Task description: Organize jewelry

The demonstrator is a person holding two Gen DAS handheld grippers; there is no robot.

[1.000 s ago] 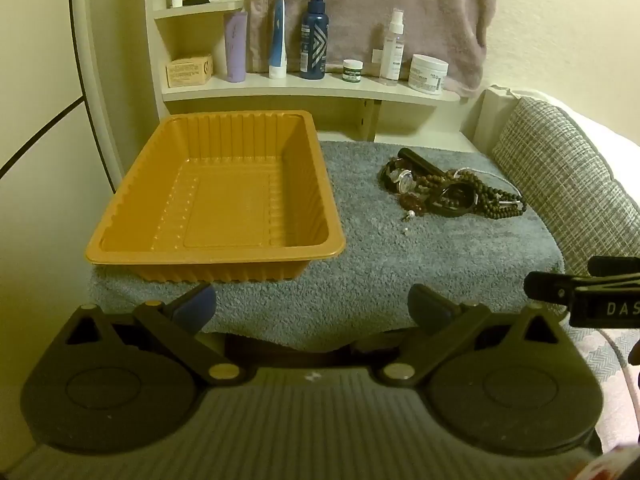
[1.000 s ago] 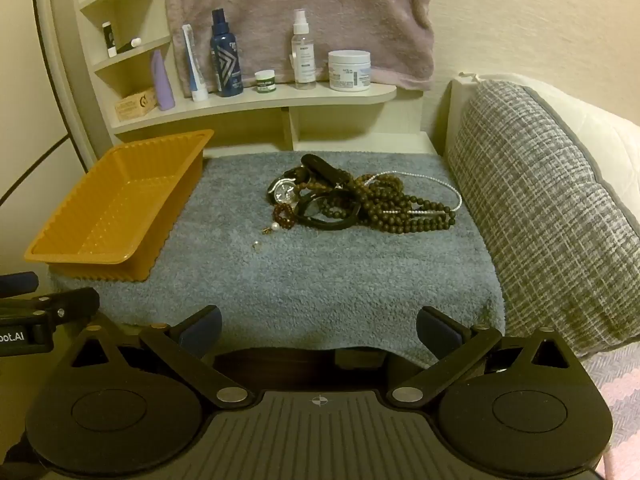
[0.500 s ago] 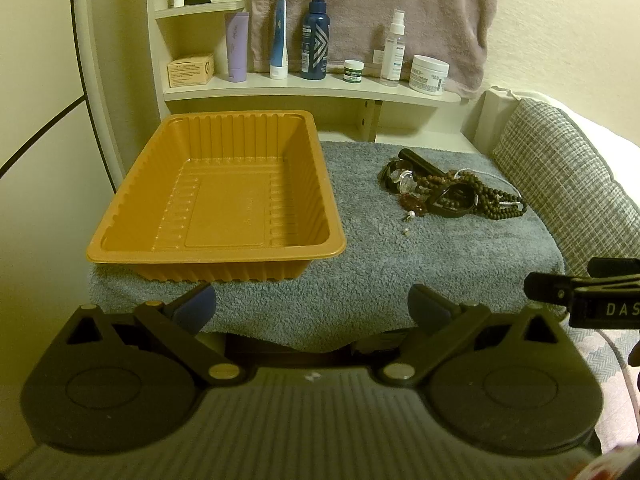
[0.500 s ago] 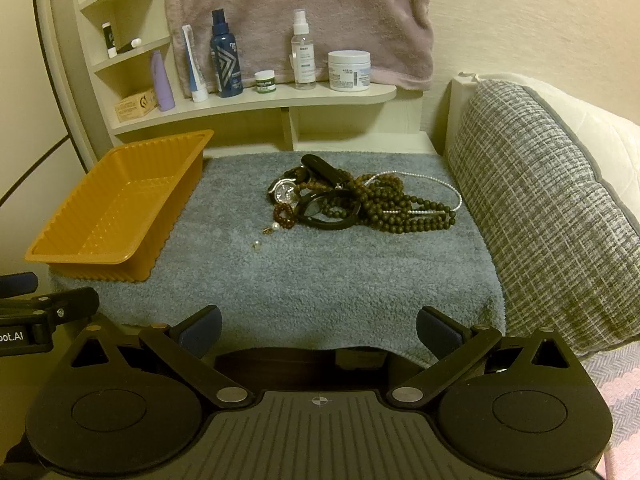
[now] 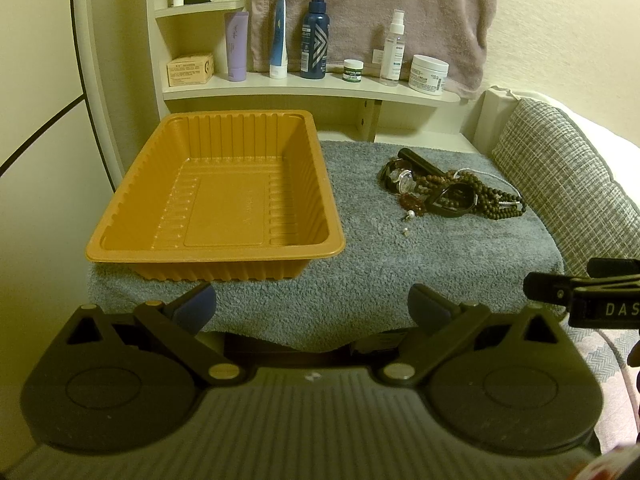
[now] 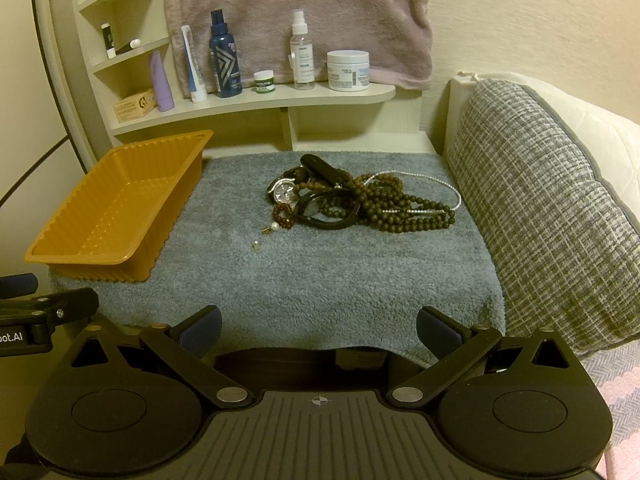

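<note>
Both tools, left (image 5: 312, 304) and right (image 6: 318, 326), jaws apart, nothing held. Tray (image 5: 120, 246) ahead-left of right tool; jewelry (image 6: 360, 200) straight ahead.

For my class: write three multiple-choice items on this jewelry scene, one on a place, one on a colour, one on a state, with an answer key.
1. Where does the jewelry pile lie?
A. In the tray
B. On the grey towel
C. On the shelf

2. What colour is the tray?
A. Orange
B. White
C. Blue

3. How is the right tool?
A. Shut on beads
B. Shut, holding nothing
C. Open, holding nothing

Key: 1 B, the pile rests on the towel beside the tray. 2 A, its walls are orange. 3 C, its fingers stand wide apart with nothing between.
</note>
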